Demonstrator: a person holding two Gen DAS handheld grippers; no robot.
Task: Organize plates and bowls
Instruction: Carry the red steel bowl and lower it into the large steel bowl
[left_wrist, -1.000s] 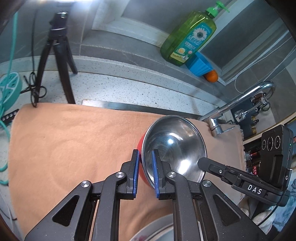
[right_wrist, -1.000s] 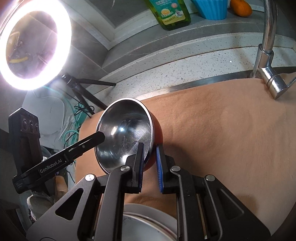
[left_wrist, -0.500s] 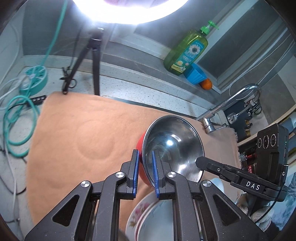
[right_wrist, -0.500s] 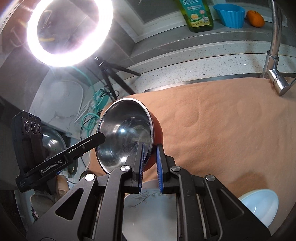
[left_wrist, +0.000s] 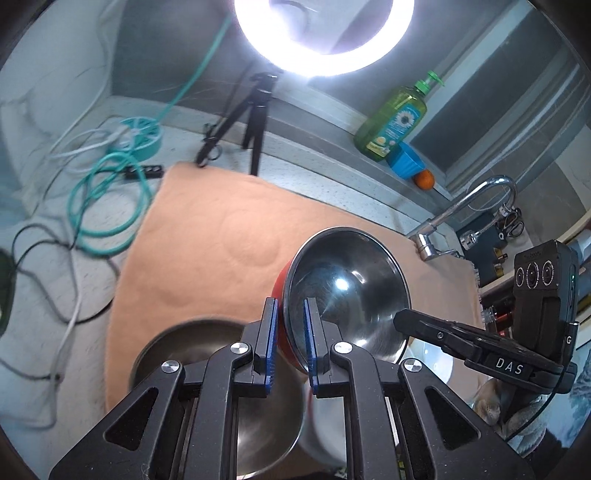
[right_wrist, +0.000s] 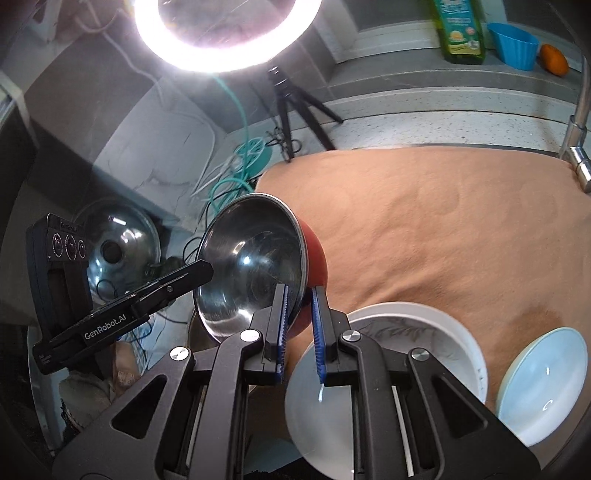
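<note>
Both grippers clamp one red bowl (left_wrist: 345, 291) with a steel lining, each on an opposite part of its rim. The left gripper (left_wrist: 289, 343) has its blue pads closed on the rim edge nearest its camera; the right gripper (right_wrist: 299, 332) is likewise closed on the rim at its own side, with the red outer wall showing between its jaws. The bowl is tilted, its mouth facing the left wrist camera, and hangs clear above the orange cloth (left_wrist: 207, 236).

Compared with one second ago, the bowl has been carried higher and back from the cloth: then only the cloth lay behind it, whereas now a larger steel bowl (left_wrist: 192, 339) shows below the left gripper, at the near edge of the cloth, and a white bowl (right_wrist: 413, 332) sits below the right gripper, with a pale blue bowl (right_wrist: 546, 376) just beside it on the far side from the red bowl. The ring light (left_wrist: 325, 37) has also come fully into view in both views.

The lift suggests that the red bowl is being brought over the other dishes, probably for nesting. Which dish is the target cannot be told. With two grips on a tilted rim, uneven release could tip the bowl.
</note>
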